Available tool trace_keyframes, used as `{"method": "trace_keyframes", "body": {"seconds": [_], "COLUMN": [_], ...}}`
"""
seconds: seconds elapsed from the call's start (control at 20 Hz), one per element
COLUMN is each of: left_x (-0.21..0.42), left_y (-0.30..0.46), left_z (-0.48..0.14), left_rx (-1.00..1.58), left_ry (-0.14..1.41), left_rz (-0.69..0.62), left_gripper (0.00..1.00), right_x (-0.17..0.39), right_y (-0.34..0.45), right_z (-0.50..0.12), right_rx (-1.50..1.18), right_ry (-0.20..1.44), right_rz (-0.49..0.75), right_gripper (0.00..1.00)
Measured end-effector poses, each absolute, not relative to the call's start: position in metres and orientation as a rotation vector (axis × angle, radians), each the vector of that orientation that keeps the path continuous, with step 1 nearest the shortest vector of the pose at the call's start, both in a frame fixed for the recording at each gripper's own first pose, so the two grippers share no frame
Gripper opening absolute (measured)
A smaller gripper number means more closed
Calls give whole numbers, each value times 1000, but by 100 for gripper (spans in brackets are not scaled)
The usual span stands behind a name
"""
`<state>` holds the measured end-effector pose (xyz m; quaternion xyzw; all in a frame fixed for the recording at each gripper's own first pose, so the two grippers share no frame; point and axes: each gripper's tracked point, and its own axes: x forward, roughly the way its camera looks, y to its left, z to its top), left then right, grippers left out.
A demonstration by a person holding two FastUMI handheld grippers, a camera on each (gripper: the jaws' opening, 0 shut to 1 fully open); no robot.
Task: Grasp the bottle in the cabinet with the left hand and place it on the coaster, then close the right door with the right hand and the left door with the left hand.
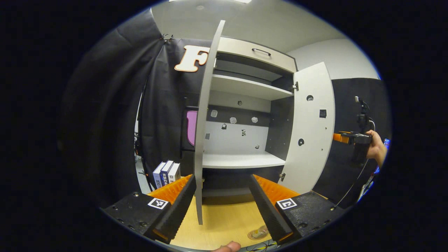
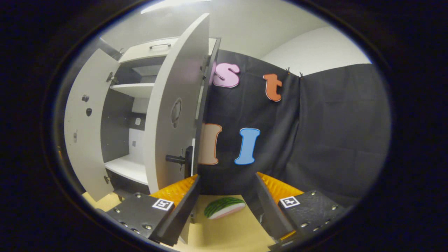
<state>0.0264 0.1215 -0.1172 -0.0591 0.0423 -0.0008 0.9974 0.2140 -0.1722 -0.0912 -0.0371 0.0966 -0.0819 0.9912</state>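
Both cabinet [image 1: 245,91] doors stand open above the wooden table [image 1: 224,220]. Left gripper [image 1: 222,210] gapes wide around the left door's [image 1: 204,140] edge. Right gripper [image 2: 227,210] is wide too, a watermelon slice [image 2: 224,207] lying between its fingers on the table.

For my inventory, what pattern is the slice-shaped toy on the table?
Green watermelon stripes on the toy, right gripper view.

Black cloth wall [image 2: 315,133] at 3 o'clock, white wall [image 2: 315,49] & ceiling [image 1: 273,24] at 12. Wooden tabletop [image 1: 224,224] at 6. Ceiling light strip [image 2: 175,4] w/ glare at 12.
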Motion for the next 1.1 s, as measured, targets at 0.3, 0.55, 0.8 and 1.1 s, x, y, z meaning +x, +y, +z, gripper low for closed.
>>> {"method": "trace_keyframes", "body": {"seconds": [0.3,0.55,0.8,1.1], "left_x": [20,21,20,18], "left_y": [142,154,169,197], "left_z": [-115,-113,-110,-111], "left_rx": [-120,-137,-120,-94], "left_ry": [74,71,62,58], "left_rz": [46,77,108,156], "left_gripper": [96,96,96,94], "right_x": [215,220,233,246], "right_y": [-148,-105,-64,-21], "right_z": [-94,-96,-95,-106], "right_rx": [-23,19,50,54], "right_ry": [176,171,140,145], "right_rz": [-101,8,98,186], "right_gripper": [93,93,93,95]}}
